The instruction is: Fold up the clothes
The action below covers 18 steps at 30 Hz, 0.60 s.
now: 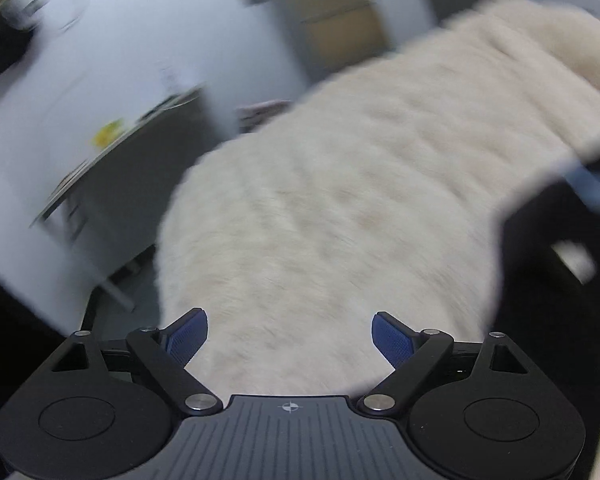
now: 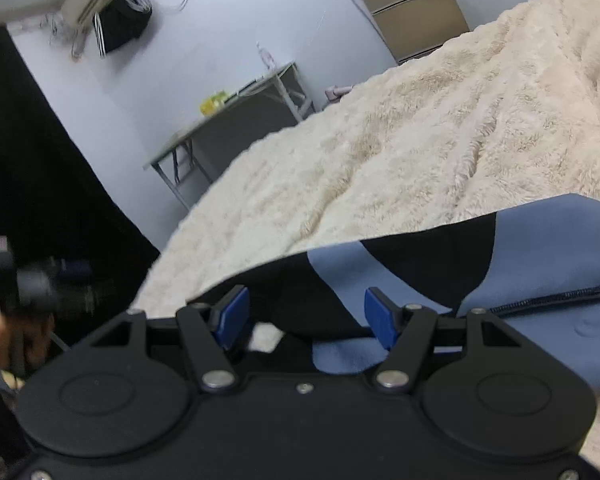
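A blue and black garment lies on a cream fluffy blanket in the right wrist view. My right gripper is open and sits low over the garment's near edge, with black and blue cloth between its spread blue pads. In the blurred left wrist view my left gripper is open over the cream blanket, holding nothing. Only a blurred bit of the blue and black garment shows at the right edge there. The other gripper's body and a hand appear blurred at the left.
A grey folding table with a yellow object stands by the white wall beyond the bed. A tan cabinet is at the back right. Black cloth hangs at the left.
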Each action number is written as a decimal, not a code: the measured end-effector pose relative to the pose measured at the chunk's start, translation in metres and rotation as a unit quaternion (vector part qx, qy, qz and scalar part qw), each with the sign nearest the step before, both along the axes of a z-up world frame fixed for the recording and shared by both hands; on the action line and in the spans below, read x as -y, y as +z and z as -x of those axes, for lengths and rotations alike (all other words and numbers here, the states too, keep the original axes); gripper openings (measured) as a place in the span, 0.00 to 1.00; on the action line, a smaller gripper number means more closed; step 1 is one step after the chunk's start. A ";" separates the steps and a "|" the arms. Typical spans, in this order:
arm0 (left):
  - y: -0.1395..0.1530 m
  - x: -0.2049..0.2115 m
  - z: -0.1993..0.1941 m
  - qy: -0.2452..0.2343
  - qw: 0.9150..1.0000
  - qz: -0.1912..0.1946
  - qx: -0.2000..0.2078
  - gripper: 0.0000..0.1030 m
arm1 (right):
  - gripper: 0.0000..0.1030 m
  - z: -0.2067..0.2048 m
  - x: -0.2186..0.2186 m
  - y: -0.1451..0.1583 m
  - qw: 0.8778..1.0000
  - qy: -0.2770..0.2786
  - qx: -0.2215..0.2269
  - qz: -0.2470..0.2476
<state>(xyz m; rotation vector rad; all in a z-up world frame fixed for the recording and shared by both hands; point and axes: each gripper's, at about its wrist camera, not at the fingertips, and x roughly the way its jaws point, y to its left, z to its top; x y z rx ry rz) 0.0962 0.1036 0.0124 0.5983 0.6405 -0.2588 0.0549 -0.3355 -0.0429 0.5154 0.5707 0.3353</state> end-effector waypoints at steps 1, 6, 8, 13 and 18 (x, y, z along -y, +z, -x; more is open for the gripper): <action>-0.006 -0.001 0.011 -0.022 1.000 0.011 -0.015 0.84 | 0.61 -0.001 0.001 -0.001 1.000 0.000 -0.003 -0.004; -0.038 0.001 0.064 -0.128 0.986 0.035 -0.100 0.80 | 0.61 -0.004 0.001 -0.005 1.000 0.002 -0.019 -0.016; -0.055 0.000 0.077 -0.135 0.982 0.006 -0.132 0.79 | 0.61 -0.005 0.001 -0.007 0.999 0.003 -0.027 -0.019; -0.073 -0.010 0.093 -0.145 0.974 -0.008 -0.176 0.73 | 0.61 -0.008 0.001 -0.011 0.999 0.004 -0.041 -0.023; -0.093 -0.011 0.083 -0.155 0.971 -0.043 -0.176 0.23 | 0.61 -0.008 0.001 -0.012 0.999 -0.007 -0.044 -0.021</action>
